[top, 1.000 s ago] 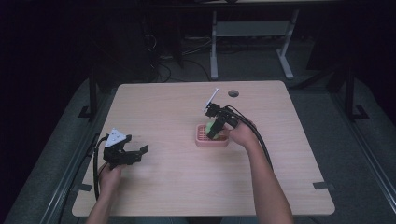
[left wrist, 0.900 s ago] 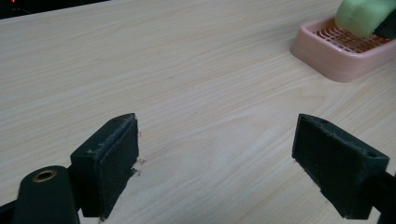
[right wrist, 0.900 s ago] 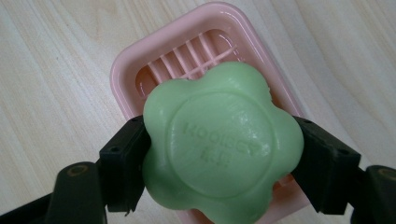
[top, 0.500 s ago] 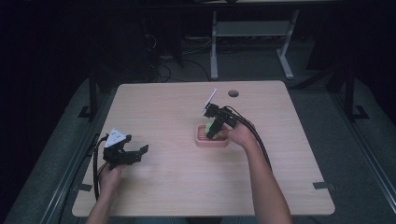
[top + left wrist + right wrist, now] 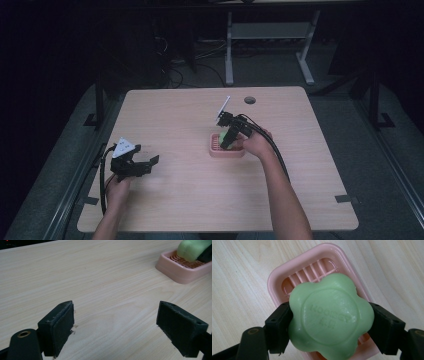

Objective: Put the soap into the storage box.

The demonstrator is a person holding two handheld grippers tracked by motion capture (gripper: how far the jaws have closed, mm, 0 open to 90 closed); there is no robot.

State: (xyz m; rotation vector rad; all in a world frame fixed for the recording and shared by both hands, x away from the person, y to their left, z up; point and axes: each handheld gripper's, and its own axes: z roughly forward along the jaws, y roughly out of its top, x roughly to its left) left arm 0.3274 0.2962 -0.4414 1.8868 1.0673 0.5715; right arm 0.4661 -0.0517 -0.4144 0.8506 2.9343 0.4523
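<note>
A green flower-shaped soap (image 5: 329,317) is clamped between the jaws of my right gripper (image 5: 329,327), just above a pink slatted soap dish (image 5: 287,277). In the high view the right gripper (image 5: 226,141) points down into the pink soap dish (image 5: 220,152) near the table's middle, with the green soap (image 5: 222,137) partly hidden by the jaws. My left gripper (image 5: 145,167) rests open at the table's left, holding nothing. In the left gripper view its jaws (image 5: 115,327) stand wide apart over bare wood, with the dish (image 5: 175,270) and soap (image 5: 190,250) far off at the upper right.
The light wooden table (image 5: 175,120) has a round cable hole (image 5: 250,100) near its far edge. Black cables trail from both grippers. Dark floor and desk legs (image 5: 229,50) lie beyond the table.
The right gripper with the soap has sunk slightly toward the dish. The left gripper has stayed where it was.
</note>
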